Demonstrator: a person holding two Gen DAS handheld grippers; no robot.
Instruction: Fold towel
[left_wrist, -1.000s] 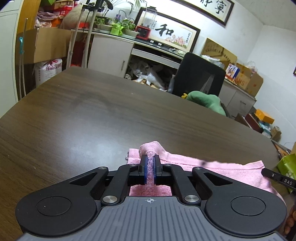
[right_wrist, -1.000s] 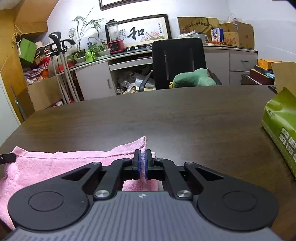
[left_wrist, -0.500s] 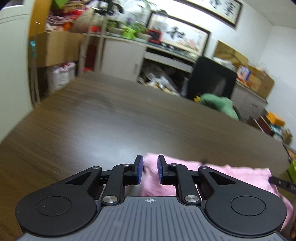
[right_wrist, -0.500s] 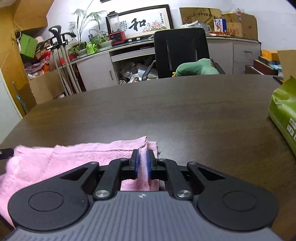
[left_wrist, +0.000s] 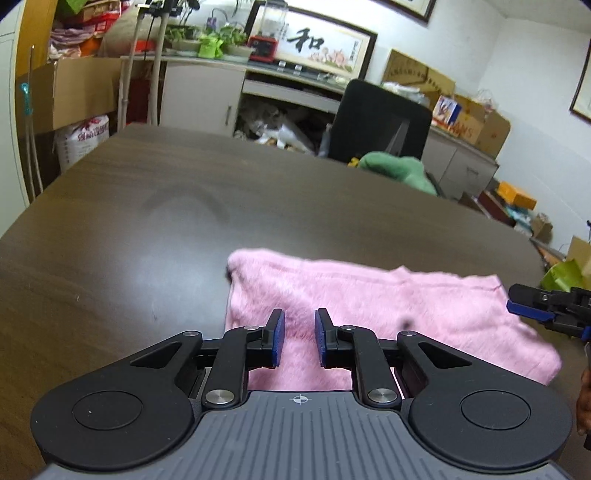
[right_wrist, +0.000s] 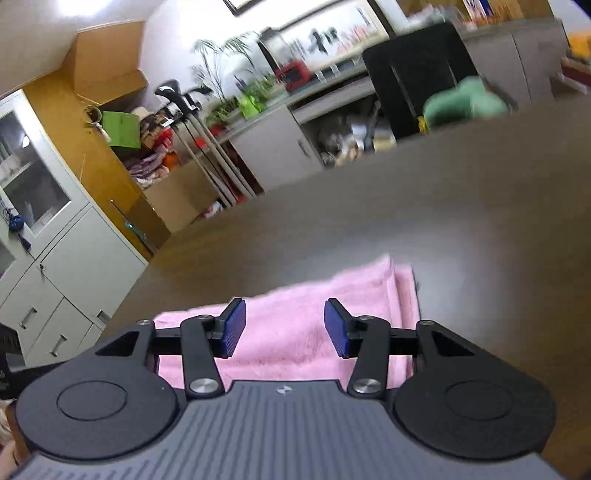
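Note:
A pink towel lies folded in a long strip on the dark wooden table. My left gripper hovers open above the towel's left end, nothing between its blue pads. In the right wrist view the same towel shows its doubled right edge, and my right gripper stands wide open over it, tilted and holding nothing. The right gripper's fingertips also poke in at the right edge of the left wrist view, beside the towel's right end.
A black office chair with a green cushion stands behind the table's far edge. Cabinets, boxes and plants line the back wall. A green bag sits off the table's right side. Bare table stretches beyond the towel.
Both grippers were shut on the towel's near corners a second ago. They have let go, opened and lifted back; the towel now lies flat. The right gripper has tilted.

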